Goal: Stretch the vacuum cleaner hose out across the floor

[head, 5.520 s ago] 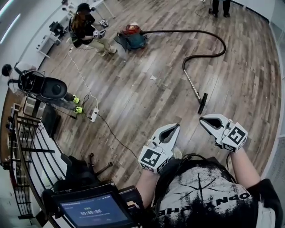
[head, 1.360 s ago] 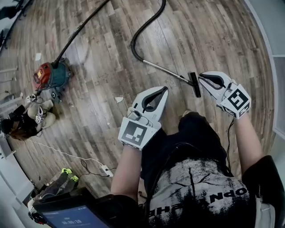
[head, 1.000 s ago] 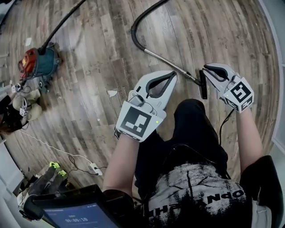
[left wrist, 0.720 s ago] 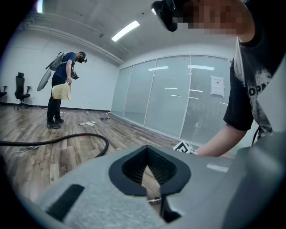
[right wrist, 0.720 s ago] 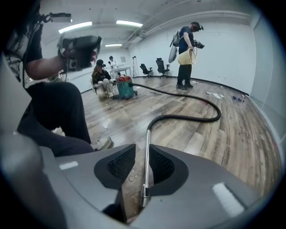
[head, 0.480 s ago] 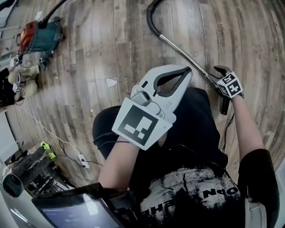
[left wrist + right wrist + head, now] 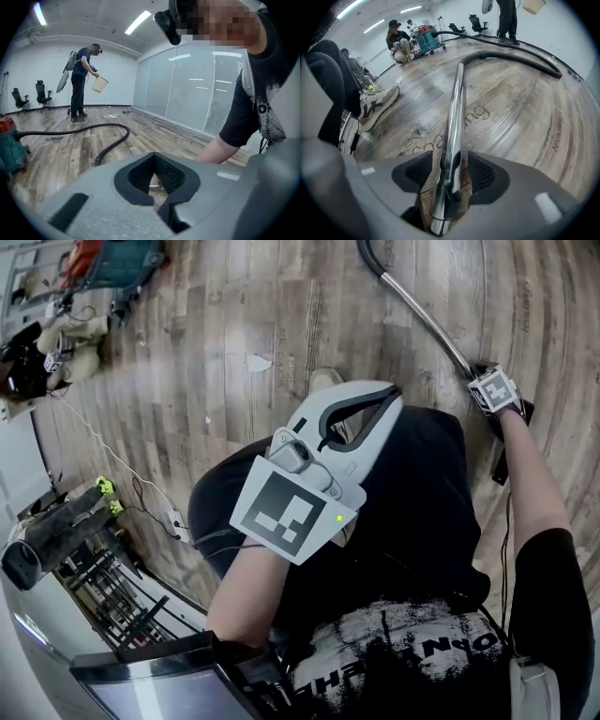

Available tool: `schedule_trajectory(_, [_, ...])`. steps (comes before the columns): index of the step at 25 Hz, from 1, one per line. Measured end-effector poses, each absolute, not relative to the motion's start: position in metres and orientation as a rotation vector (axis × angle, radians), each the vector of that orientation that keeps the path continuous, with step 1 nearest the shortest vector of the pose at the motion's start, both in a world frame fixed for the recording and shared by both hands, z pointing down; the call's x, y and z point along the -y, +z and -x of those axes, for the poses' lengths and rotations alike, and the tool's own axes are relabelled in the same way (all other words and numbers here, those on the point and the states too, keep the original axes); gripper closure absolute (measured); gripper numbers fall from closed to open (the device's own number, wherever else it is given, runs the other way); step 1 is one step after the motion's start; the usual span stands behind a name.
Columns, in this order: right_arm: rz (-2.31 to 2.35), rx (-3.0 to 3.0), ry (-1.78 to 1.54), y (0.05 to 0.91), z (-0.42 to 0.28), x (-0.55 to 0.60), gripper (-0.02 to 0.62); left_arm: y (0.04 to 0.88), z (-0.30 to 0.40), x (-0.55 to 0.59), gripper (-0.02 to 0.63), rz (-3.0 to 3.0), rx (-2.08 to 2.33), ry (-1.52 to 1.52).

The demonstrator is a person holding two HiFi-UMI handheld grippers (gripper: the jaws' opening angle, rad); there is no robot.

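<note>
Two hand-held grippers are showing in the head view, well apart from each other. The right gripper (image 7: pixel 484 379) is reaching far down to the plank floor (image 7: pixel 234 315) and is straddling the chrome wand (image 7: pixel 427 320) of the vacuum cleaner. In the right gripper view its jaws have just been opening and are standing wide, with the wand (image 7: pixel 454 108) running between the ribbed pads (image 7: pixel 482 174) of the right gripper (image 7: pixel 449 171); a gap is showing on each side, so nothing is being pinched. The black floor nozzle (image 7: pixel 501 463) is lying just beyond that hand in the head view.

The left gripper (image 7: pixel 389 397) is hanging over the wearer's dark trousers, and its jaws are meeting at the tips with nothing held. The left gripper view is confirming this: the tips of the left gripper (image 7: pixel 160 202) are touching and only floor is showing through the loop behind them.

The black hose (image 7: pixel 511 56) is curving away from the far end of the wand and is trailing across the boards to the teal and red canister (image 7: pixel 427 40), where a person (image 7: pixel 401 42) is crouching. From the left gripper's side the hose (image 7: pixel 112 140) is snaking in a loose bend toward the canister (image 7: pixel 8 145), and a standing person (image 7: pixel 82 79) is holding a bucket (image 7: pixel 100 84) farther back. The wearer's sneaker (image 7: pixel 377 105) is resting on the floor left of the wand.
</note>
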State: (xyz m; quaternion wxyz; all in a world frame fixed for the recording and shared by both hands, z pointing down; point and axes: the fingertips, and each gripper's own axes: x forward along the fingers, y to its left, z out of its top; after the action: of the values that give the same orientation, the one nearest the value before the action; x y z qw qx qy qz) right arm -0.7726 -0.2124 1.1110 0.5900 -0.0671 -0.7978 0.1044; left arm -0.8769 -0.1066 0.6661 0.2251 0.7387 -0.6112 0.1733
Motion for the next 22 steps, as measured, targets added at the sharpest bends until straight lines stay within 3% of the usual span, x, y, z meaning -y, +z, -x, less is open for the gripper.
schedule_trajectory(8, [0.045, 1.827, 0.218, 1.131, 0.779, 0.207, 0.416, 0.678, 0.879, 0.074, 0.606, -1.969, 1.725, 0.535])
schedule_trajectory(19, [0.037, 1.816, 0.286, 1.100, 0.770, 0.197, 0.417, 0.728, 0.903, 0.085, 0.604, -1.791, 1.736, 0.341])
schedule_trajectory(22, [0.032, 1.827, 0.289, 1.077, 0.767, 0.201, 0.419, 0.777, 0.917, 0.112, 0.545, -1.681, 1.678, 0.265])
